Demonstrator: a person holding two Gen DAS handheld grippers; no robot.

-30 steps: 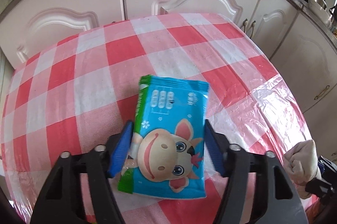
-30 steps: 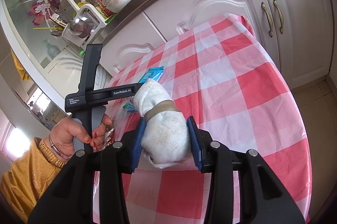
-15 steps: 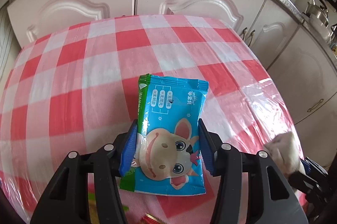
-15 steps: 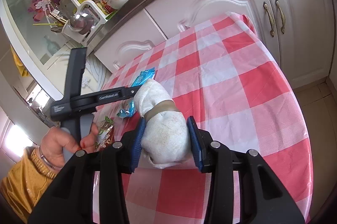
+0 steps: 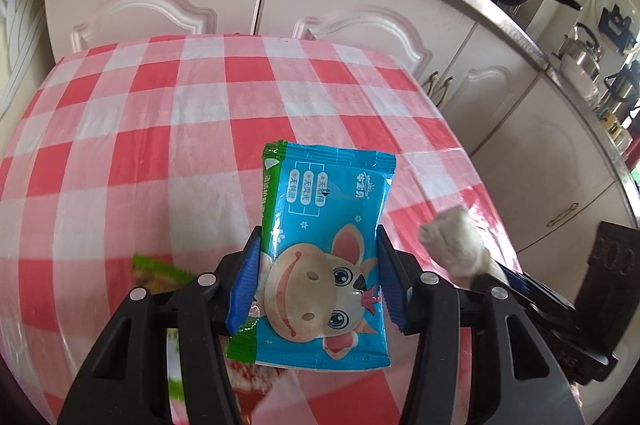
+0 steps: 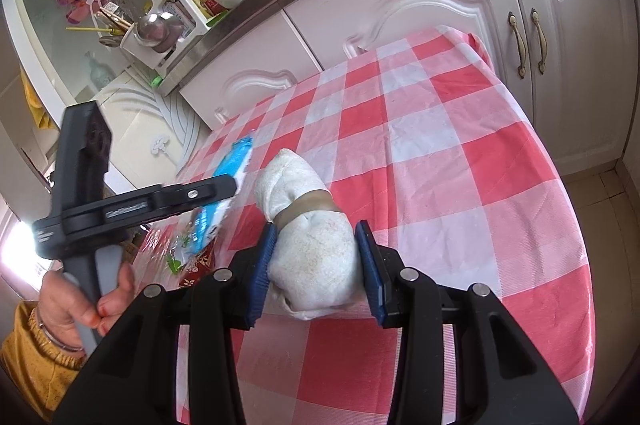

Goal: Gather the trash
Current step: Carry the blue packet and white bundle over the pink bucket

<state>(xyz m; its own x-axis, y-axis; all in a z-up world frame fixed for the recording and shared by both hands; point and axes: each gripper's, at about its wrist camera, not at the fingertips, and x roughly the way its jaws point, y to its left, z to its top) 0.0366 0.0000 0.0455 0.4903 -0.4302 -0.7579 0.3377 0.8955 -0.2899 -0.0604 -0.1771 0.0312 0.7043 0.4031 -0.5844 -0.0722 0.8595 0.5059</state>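
While L tool (image 5: 318,273) pinches the packet (image 5: 326,245) by its edges & R tool (image 6: 316,267) clamps the rag (image 6: 310,229), slick film could slip onto worktop (image 6: 460,161)

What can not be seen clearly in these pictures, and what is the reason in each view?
- Left wrist view: the wrappers on the tablecloth are mostly hidden behind the left hand-held gripper and the blue packet it holds; their print is unreadable.
- Right wrist view: the blue packet is blurred and seen edge-on.
- Right wrist view: the underside of the white bundle is hidden by the right hand-held gripper.
- No trash bin appears in either view.
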